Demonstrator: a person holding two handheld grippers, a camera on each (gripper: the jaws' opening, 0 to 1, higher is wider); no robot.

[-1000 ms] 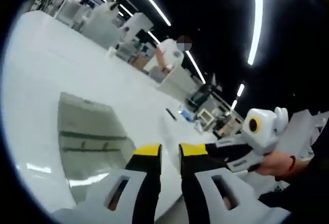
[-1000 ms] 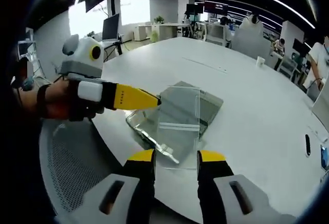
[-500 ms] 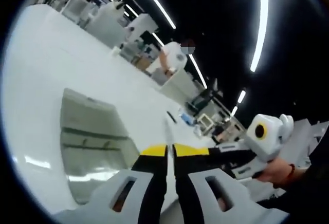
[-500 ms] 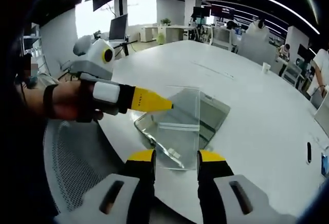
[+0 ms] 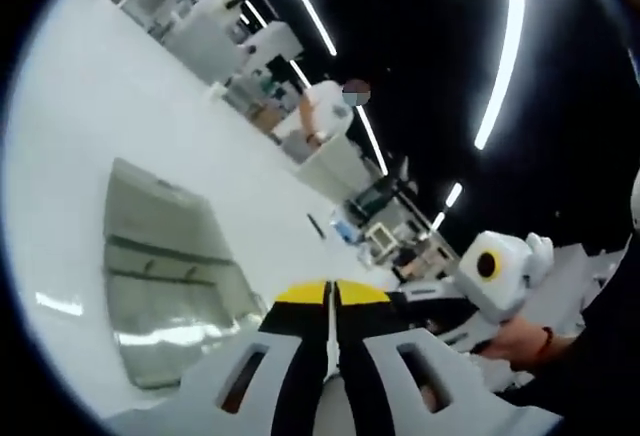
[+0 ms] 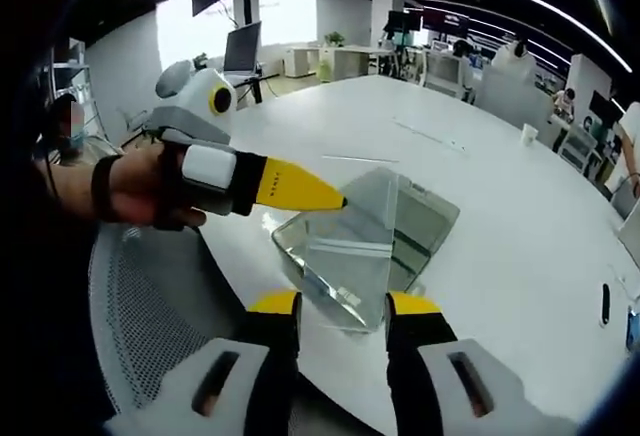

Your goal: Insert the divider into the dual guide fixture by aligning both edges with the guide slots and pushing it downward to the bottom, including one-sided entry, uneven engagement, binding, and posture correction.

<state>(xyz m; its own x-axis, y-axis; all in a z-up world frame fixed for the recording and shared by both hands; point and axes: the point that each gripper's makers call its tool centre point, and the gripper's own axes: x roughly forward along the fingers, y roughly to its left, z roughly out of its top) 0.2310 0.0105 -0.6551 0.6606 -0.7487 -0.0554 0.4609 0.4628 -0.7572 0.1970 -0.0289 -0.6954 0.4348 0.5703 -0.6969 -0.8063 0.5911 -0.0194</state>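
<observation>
Left claw [image 6: 335, 199] pinches the clear divider [image 6: 350, 246] upright; right claw [image 6: 343, 306] gapes empty.

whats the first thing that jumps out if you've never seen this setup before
Probably the left gripper: its yellow jaws are pinched shut on the upper edge of a clear divider held upright over the transparent guide fixture on the white table. In the foreground the right gripper stands open, its yellow tips either side of the divider's lower edge.

A broad white tabletop [image 6: 480, 166] carries a white paper cup [image 6: 529, 134] far off and a small black flat object [image 6: 606, 303] near its edge.
</observation>
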